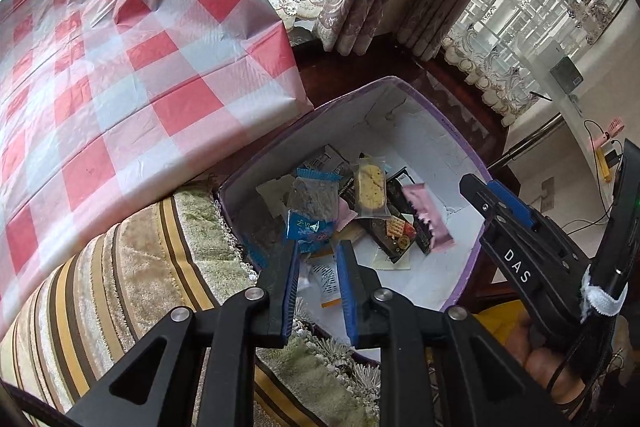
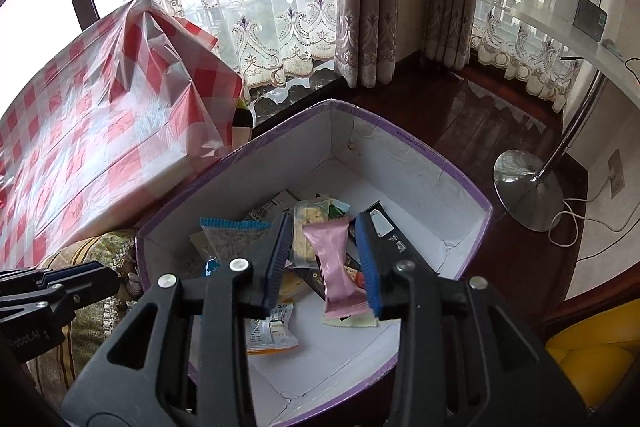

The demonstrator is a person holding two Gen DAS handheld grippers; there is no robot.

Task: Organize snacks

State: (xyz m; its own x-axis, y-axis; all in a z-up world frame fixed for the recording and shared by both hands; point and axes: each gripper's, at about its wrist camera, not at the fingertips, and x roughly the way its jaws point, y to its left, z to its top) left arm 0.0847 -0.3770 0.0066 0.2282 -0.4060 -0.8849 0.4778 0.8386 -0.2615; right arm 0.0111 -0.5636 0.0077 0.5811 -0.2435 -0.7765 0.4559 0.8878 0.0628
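Note:
A white box with a purple rim (image 1: 420, 131) (image 2: 400, 167) holds several wrapped snacks, among them a yellow cracker in a clear wrapper (image 1: 370, 187) (image 2: 308, 231) and a blue packet (image 1: 310, 229). My left gripper (image 1: 318, 247) (image 2: 104, 275) hangs over the box's near-left edge, its jaws a little apart with nothing pressed between the pads. My right gripper (image 2: 324, 263) (image 1: 474, 189) is open above the box. A pink packet (image 2: 334, 267) (image 1: 428, 219) hangs loose between its fingers, blurred and clear of the left pad.
A table under a red and white checked cloth (image 1: 120, 67) (image 2: 100, 147) stands to the left. A striped cushion (image 1: 120, 267) lies under the box's near side. A chrome stand base (image 2: 528, 187) and cables are on the floor at right. Curtains hang behind.

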